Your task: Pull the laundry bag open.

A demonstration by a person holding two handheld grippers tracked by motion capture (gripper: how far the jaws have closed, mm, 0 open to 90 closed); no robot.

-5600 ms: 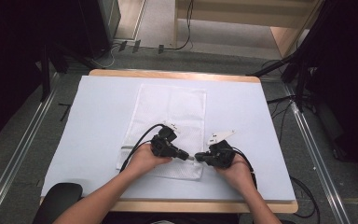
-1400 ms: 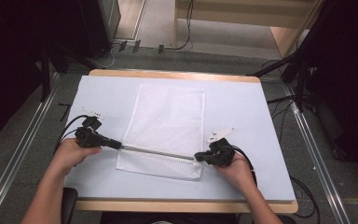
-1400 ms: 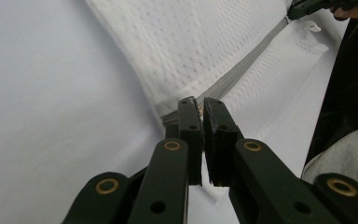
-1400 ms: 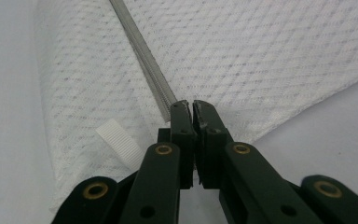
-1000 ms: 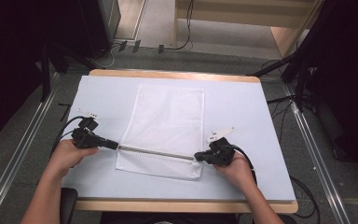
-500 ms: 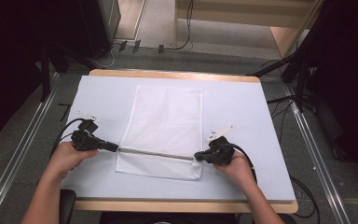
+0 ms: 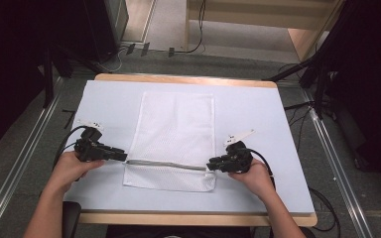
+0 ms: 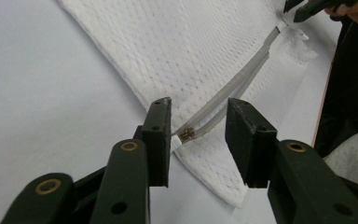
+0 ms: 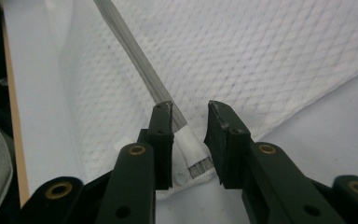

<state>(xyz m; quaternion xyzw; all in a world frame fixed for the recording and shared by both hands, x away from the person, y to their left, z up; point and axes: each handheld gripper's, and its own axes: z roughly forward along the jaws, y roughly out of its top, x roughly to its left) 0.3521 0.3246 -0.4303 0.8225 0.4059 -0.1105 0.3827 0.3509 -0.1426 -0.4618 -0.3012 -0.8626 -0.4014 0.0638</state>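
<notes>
Work from the left gripper, jaws wide apart, straddling the left end of the zipper of the white mesh bag lying flat on the counter. Note the small brass slider sitting between the jaws, close against the left one and well clear of the right. Centre on that slider before closing, so as to bite the metal and not the mesh beside it. Close squarely, low to the counter, without scooping bag fabric into the grip. Treat the right gripper as the anchor: jaws narrow, apparently pinching the white end tab at the far end of the zipper, with the grey tape running away from between them. Hold that pinch firm and the tape straight between the two pairs of jaws. Pull along the line of the zipper only, never upward, or risk bunching the mesh and jamming the slider.
</notes>
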